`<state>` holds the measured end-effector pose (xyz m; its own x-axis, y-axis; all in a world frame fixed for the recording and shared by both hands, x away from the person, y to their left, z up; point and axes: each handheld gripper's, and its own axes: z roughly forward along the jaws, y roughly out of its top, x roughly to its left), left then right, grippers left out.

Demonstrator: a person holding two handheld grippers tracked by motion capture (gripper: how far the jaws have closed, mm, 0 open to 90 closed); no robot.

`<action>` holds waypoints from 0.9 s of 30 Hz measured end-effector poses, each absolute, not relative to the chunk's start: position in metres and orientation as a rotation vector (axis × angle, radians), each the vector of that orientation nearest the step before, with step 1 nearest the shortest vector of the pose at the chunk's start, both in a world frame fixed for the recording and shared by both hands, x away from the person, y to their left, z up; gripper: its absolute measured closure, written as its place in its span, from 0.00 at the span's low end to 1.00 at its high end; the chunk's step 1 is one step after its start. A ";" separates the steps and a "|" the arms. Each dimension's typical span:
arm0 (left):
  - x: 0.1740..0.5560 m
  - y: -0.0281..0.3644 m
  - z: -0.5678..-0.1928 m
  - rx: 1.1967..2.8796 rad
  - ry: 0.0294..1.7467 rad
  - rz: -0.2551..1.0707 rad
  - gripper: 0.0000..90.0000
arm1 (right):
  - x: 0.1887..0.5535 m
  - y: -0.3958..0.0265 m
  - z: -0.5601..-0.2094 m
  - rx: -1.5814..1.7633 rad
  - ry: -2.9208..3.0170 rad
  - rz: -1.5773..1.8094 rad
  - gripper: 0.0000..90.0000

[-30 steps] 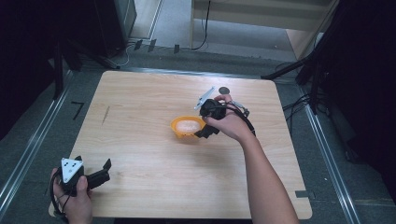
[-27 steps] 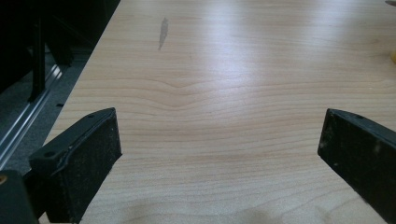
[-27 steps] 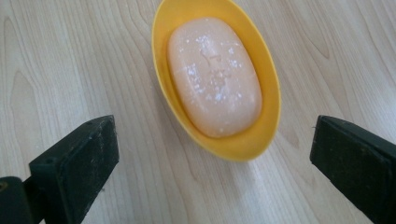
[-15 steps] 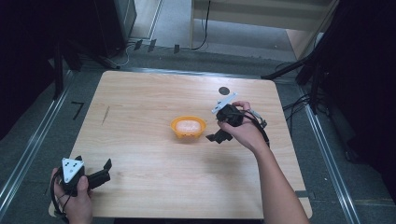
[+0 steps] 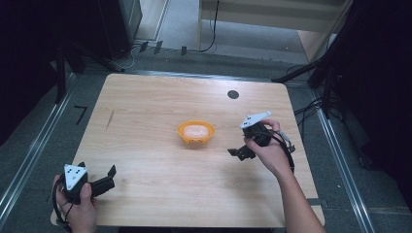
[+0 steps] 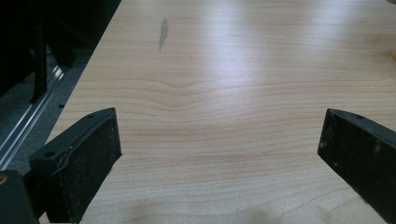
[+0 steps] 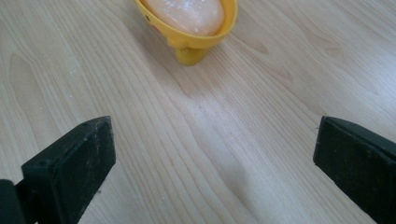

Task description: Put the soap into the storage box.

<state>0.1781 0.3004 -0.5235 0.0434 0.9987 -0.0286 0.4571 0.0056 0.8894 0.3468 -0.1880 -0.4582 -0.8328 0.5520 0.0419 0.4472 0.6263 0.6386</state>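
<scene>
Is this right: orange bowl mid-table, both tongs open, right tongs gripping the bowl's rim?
Not quite. The orange bowl is mid-table and both tongs are open, but the right tongs grip nothing. The right gripper view shows their jaws spread wide over bare wood, with the bowl standing apart ahead of them. The left tongs are at the table's near corner.
</scene>
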 end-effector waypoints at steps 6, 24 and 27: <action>0.178 0.300 -0.524 1.559 1.514 0.899 0.00 | 0.334 -0.206 -0.466 0.865 2.637 1.038 0.00; 0.178 0.298 -0.524 1.573 1.512 0.910 0.00 | 0.292 -0.263 -0.496 1.033 2.520 1.100 0.00; 0.178 0.298 -0.523 1.574 1.510 0.911 0.00 | 0.286 -0.272 -0.501 1.057 2.497 1.113 0.00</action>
<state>0.1782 0.2984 -0.5235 0.0470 0.9989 -0.0083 0.4580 -0.0142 0.8888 0.2859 -0.2725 -0.5006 -0.7209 0.6867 0.0928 0.5281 0.4577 0.7152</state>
